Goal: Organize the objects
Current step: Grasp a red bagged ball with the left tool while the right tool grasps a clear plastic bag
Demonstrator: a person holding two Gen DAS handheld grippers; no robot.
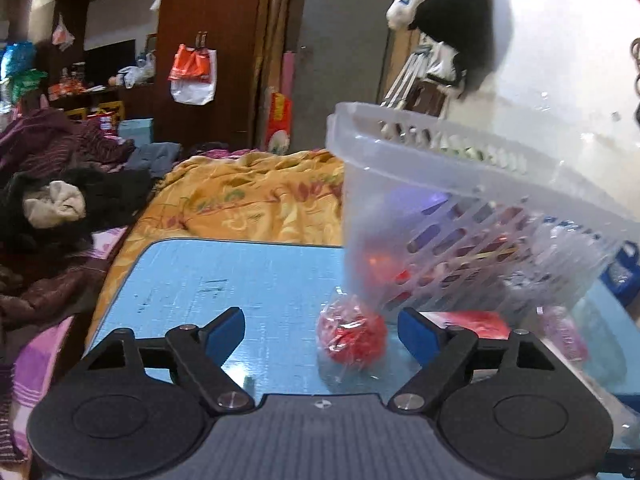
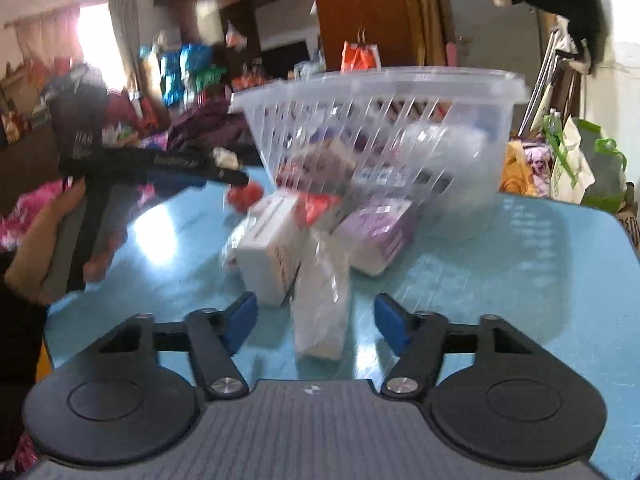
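A clear slotted plastic basket (image 1: 440, 168) stands tilted over the blue table (image 1: 240, 272), with small packets showing through its wall. My left gripper (image 1: 320, 334) is open; a red ball in clear wrap (image 1: 352, 340) lies between its fingers, close to the right pad and apart from both. In the right wrist view the basket (image 2: 380, 92) leans over spilled items: a white box (image 2: 268, 248), a purple box (image 2: 380, 232) and a clear-wrapped white packet (image 2: 320, 308). That packet lies between the fingers of my open right gripper (image 2: 316, 322), with a gap on each side.
A hand (image 2: 40, 248) holds the left gripper (image 2: 234, 172) at the table's left. An orange floral blanket (image 1: 248, 204) and piled clothes (image 1: 52, 200) lie beyond the table's far and left edges. A green bag (image 2: 588, 168) stands past the right edge.
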